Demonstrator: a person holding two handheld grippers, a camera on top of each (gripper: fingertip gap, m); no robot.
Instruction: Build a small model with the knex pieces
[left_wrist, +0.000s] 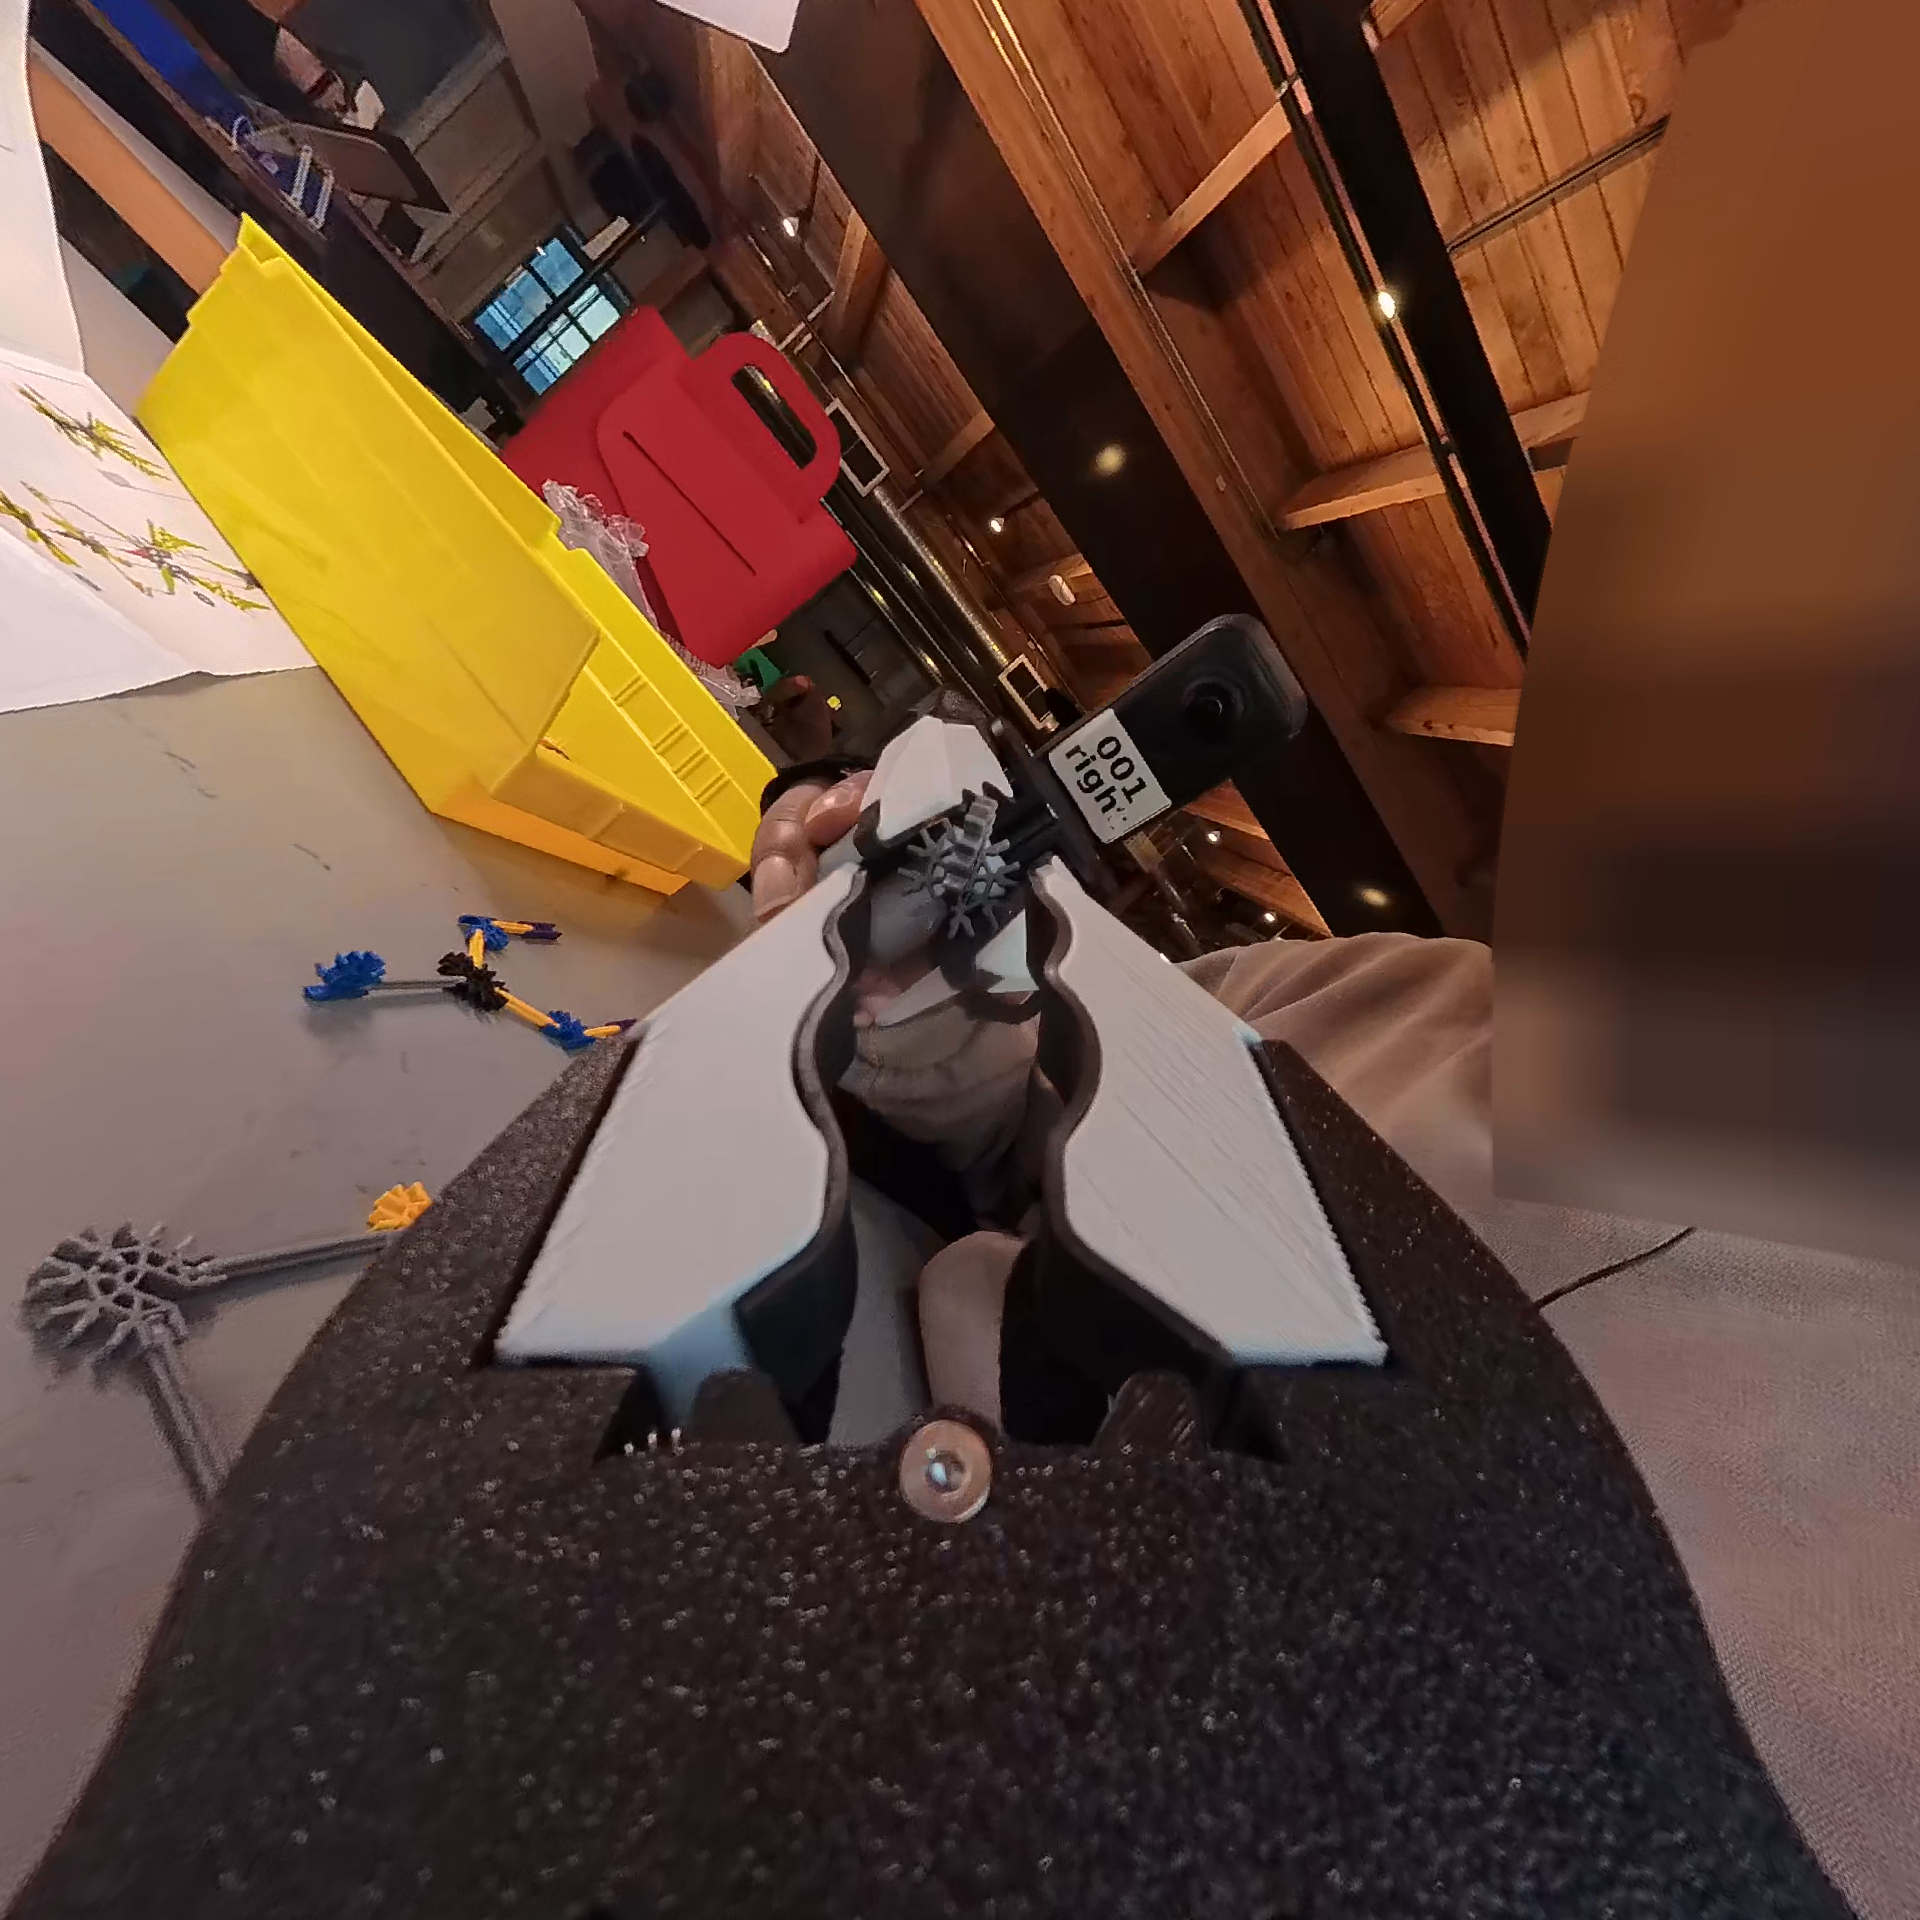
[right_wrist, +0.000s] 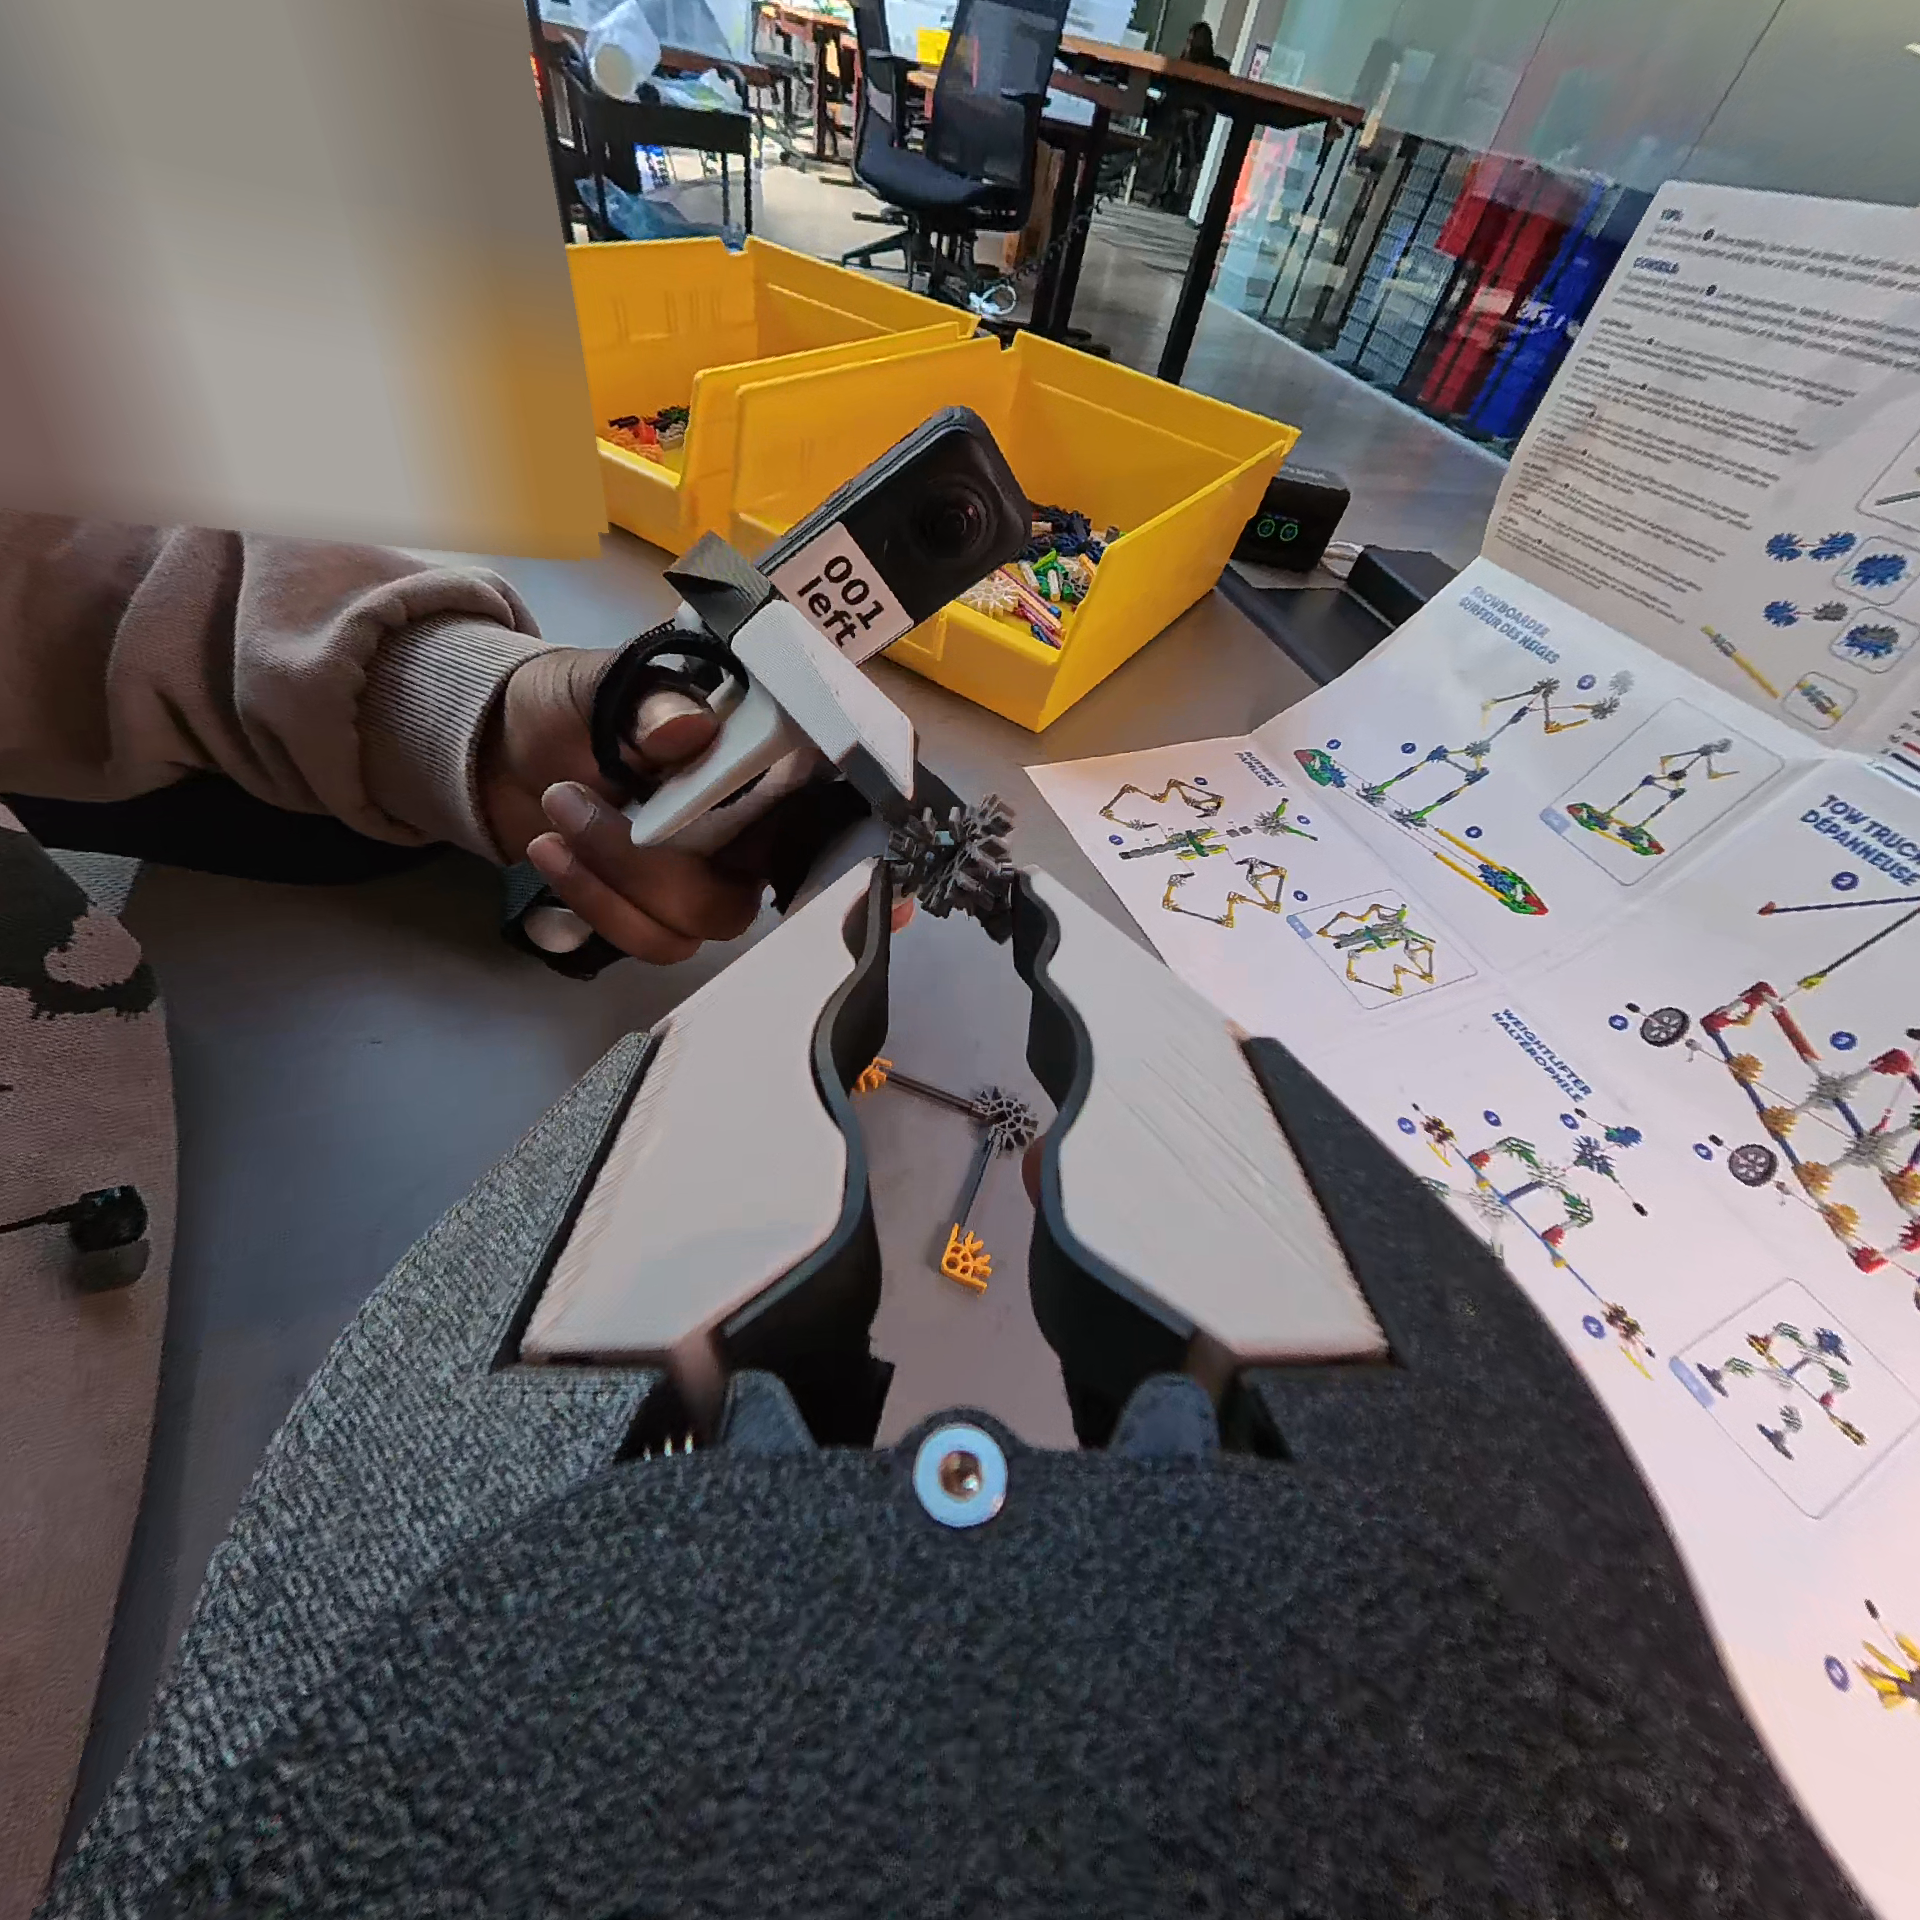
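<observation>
above the table both tools (left_wrist: 951, 883) (right_wrist: 951, 868) clench stacked grey snowflake connectors (right_wrist: 951, 852).

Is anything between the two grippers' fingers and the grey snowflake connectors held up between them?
Nothing visible. The grey snowflake connectors sit right at the fingertips of the left gripper and right gripper, above the table.

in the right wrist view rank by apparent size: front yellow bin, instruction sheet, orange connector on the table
1. instruction sheet
2. front yellow bin, though it sits farther off
3. orange connector
</observation>
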